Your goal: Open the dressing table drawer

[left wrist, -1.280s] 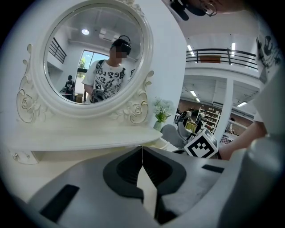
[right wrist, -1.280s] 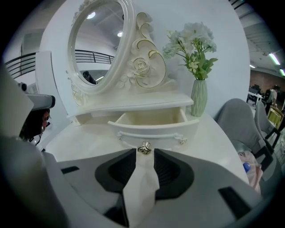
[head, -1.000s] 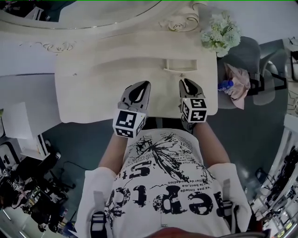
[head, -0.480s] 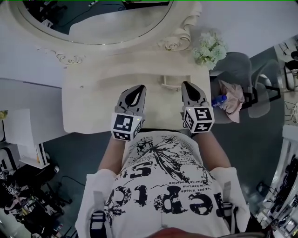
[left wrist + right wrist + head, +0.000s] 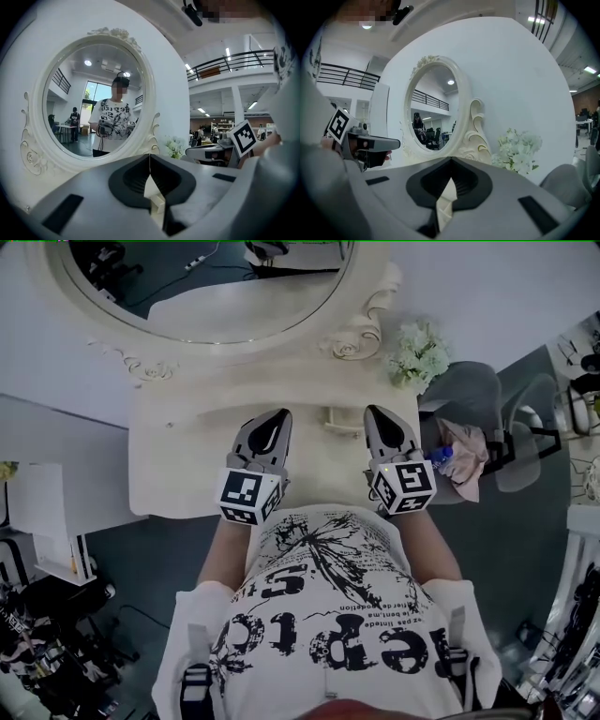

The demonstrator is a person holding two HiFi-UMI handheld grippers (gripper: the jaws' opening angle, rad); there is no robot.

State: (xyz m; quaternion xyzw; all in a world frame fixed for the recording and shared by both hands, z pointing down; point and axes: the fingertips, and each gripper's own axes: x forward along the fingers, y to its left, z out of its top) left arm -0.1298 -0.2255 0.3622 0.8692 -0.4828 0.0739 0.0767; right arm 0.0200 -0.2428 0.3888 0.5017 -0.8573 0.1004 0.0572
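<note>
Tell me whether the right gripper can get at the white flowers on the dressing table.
Probably yes. The right gripper is over the right side of the tabletop, the flowers stand just beyond it at the back corner, and nothing lies between. Its jaws are shut, so they must open first.

light: bright, even — overhead lamps | edges: fisheye-warped, dark corners | focus: mostly sharp
</note>
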